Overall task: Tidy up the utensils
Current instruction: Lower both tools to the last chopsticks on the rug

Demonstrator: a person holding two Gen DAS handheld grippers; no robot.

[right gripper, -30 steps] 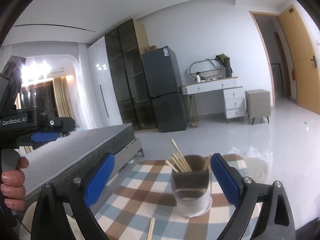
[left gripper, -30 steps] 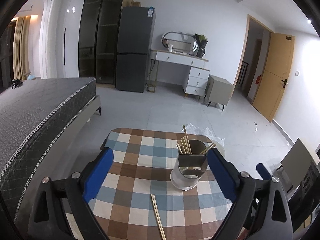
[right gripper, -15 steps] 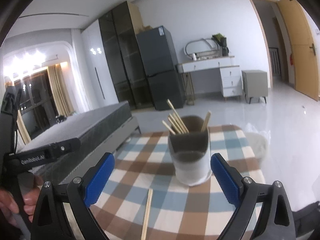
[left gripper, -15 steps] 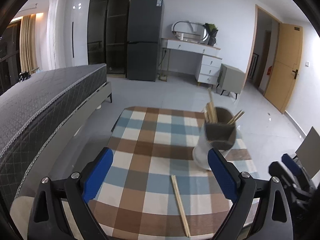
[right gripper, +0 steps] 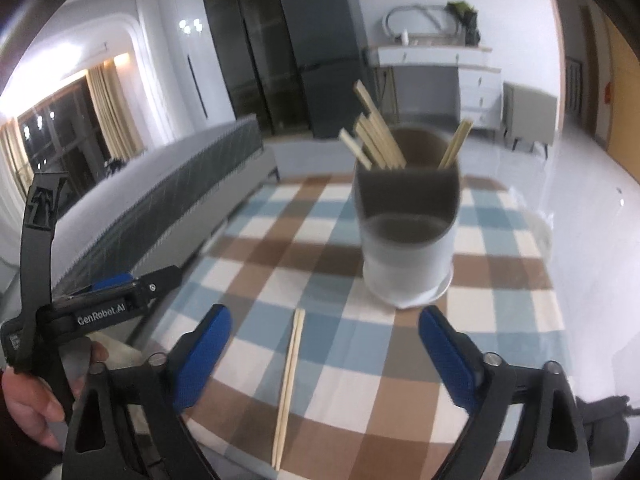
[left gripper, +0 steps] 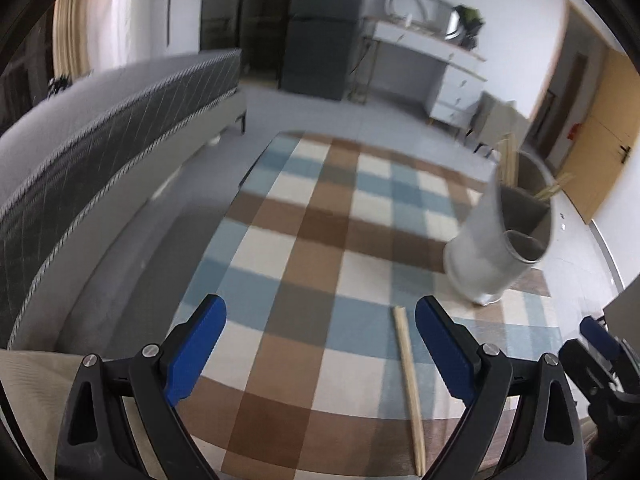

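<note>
Both tongs, left [left gripper: 320, 348] and right [right gripper: 324, 350], empty and wide, right narrowing, have dropped toward chopsticks [right gripper: 289, 384] at the table's [right gripper: 516, 304] near edge: pickup is imminent.

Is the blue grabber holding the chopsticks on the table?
No, the chopsticks lie loose on the tablecloth, between the open right gripper fingers.

Each black hand-held gripper [right gripper: 324, 342] carries blue finger pads [right gripper: 202, 354], silver screws and "GenRobot.AI" lettering.
</note>
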